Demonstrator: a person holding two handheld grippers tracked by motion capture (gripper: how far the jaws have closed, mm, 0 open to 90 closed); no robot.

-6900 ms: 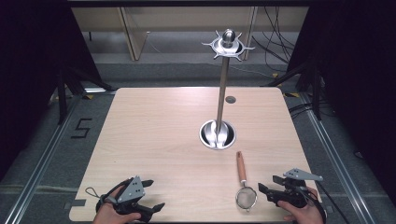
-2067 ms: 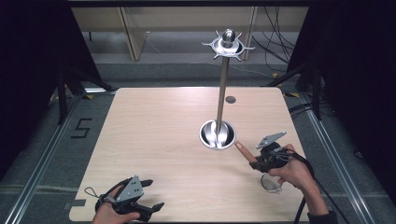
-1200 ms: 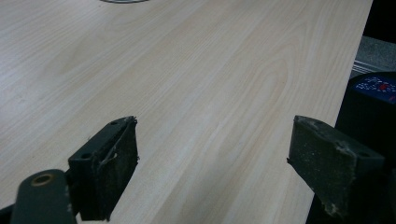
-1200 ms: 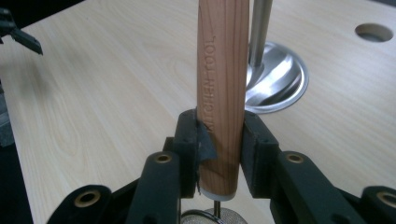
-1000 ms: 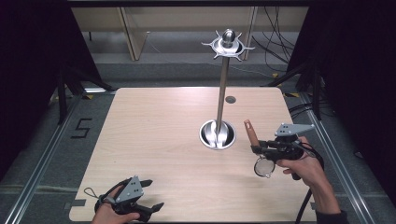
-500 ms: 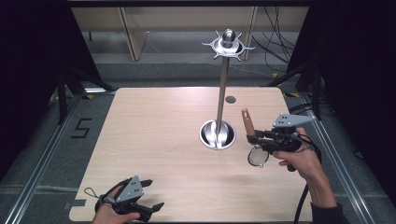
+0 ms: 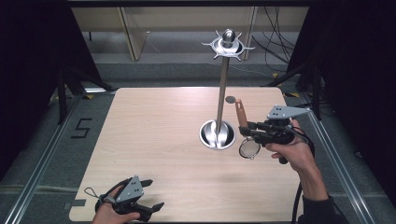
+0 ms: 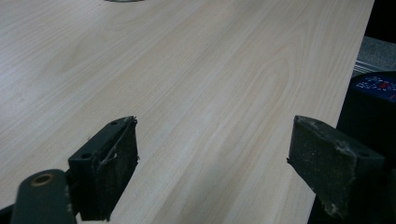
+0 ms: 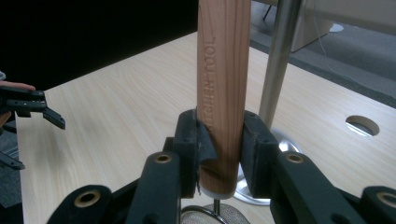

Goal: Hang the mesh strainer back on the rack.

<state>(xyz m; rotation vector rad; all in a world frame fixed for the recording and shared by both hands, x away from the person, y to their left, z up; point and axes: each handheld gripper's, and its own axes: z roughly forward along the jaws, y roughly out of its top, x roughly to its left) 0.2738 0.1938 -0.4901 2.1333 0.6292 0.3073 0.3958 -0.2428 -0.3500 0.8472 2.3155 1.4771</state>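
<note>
A small mesh strainer [image 7: 249,148] with a wooden handle [image 7: 241,115] hangs above the table, handle up and mesh down. My right gripper [image 7: 248,130] is shut on the lower end of that handle [image 9: 220,93], just right of the metal stand [image 7: 223,74]. The stand has a round base [image 7: 217,135] and a hooked ring on top [image 7: 228,45]. My left gripper [image 7: 150,195] rests open at the table's near left edge, its jaws wide apart over bare wood [image 8: 210,93].
The wooden table [image 7: 159,130] has a small round hole [image 7: 230,99] behind the stand's pole. Black frame rails and cables run beside and behind the table. The other hand's gripper [image 9: 32,108] shows far off in the right gripper view.
My right gripper went to the strainer lying on the table, closed on its handle and lifted it, turning the handle upright and carrying it toward the stand. The left gripper stayed put.
</note>
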